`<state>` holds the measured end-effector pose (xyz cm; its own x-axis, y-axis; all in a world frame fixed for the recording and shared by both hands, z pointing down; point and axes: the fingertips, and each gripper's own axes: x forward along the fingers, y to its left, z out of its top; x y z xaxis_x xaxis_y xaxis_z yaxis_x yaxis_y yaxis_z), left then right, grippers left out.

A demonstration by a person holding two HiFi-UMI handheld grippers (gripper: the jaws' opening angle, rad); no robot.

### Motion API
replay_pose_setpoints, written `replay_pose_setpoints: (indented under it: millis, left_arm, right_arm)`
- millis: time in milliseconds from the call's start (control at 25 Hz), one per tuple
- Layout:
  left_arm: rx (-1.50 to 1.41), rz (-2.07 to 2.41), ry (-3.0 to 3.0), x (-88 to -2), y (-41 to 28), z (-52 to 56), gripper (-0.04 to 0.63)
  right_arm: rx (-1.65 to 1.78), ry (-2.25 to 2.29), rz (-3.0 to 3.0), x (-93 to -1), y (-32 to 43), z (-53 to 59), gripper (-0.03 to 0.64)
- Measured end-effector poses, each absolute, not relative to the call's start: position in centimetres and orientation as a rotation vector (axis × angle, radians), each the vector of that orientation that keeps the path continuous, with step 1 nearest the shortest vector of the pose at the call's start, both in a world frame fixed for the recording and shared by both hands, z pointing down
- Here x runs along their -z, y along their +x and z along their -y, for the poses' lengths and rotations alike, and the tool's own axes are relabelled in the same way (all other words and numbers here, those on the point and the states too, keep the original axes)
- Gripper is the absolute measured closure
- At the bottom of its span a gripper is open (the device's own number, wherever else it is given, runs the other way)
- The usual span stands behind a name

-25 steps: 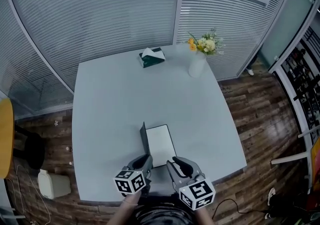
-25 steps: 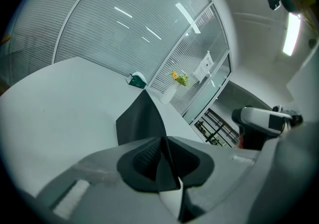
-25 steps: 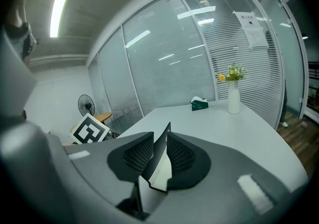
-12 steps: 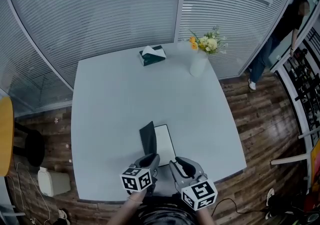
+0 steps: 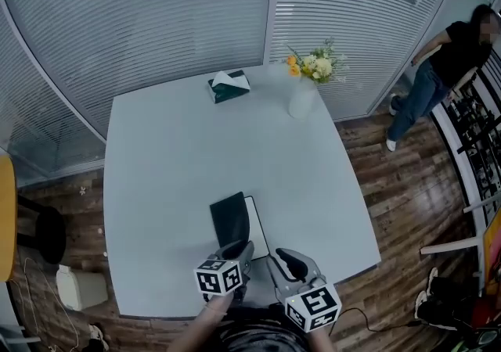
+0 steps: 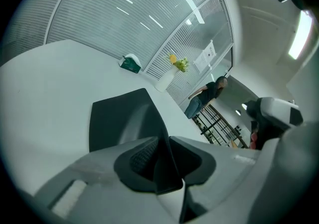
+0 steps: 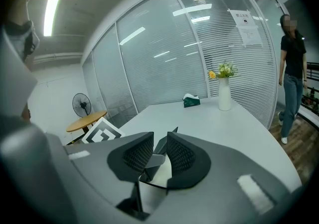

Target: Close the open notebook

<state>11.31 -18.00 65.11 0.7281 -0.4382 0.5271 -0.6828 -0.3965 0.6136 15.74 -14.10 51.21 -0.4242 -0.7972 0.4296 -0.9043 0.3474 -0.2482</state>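
Notebook lies on the table at lower centre of the head view, near the front edge. Its dark cover stands tilted over the white page, leaning toward it but not flat; a strip of page shows along the right side. Left gripper: the jaws have just been opening, and the cover's near edge runs between them with the pads apart, not clamped on it. Right gripper: the jaws are nearly together with a narrow gap, at the notebook's lower right corner, nothing seen pinched. Assessment: closing is well advanced, and the cover appears released to drop. Outstanding: cover to settle flush on the pages, with a press if it springs up.
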Motion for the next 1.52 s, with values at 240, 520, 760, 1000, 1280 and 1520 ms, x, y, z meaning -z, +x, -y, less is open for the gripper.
replay_pose_setpoints:
  millis: [240, 520, 760, 1000, 1280, 1520]
  left_arm:
    - [-0.389, 0.842, 2.034, -66.4, 12.7, 18.4, 0.509]
    - [-0.400, 0.867, 2.006, -67.7, 13.5, 18.2, 0.495]
    - [-0.432, 0.886, 1.979, -69.2, 14.5, 18.4, 0.482]
    - [-0.454, 0.897, 1.978, -70.4, 15.7, 18.2, 0.437]
    - [-0.434, 0.837, 1.952, -71.2, 16.0, 17.8, 0.439]
    - [-0.431, 0.889, 2.006, -69.8, 13.8, 18.3, 0.439]
  right_arm:
    - [-0.685, 1.545, 2.362, -51.4, 16.9, 14.3, 0.534]
    - [-0.701, 1.540, 2.353, -51.8, 17.5, 14.0, 0.534]
    - [-0.706, 1.548, 2.342, -52.1, 18.4, 14.1, 0.534]
    - [-0.707, 1.551, 2.337, -52.3, 19.0, 14.2, 0.534]
    - [-0.702, 1.536, 2.345, -52.2, 18.9, 14.4, 0.534]
    - [-0.689, 1.520, 2.357, -52.7, 18.1, 14.9, 0.534]
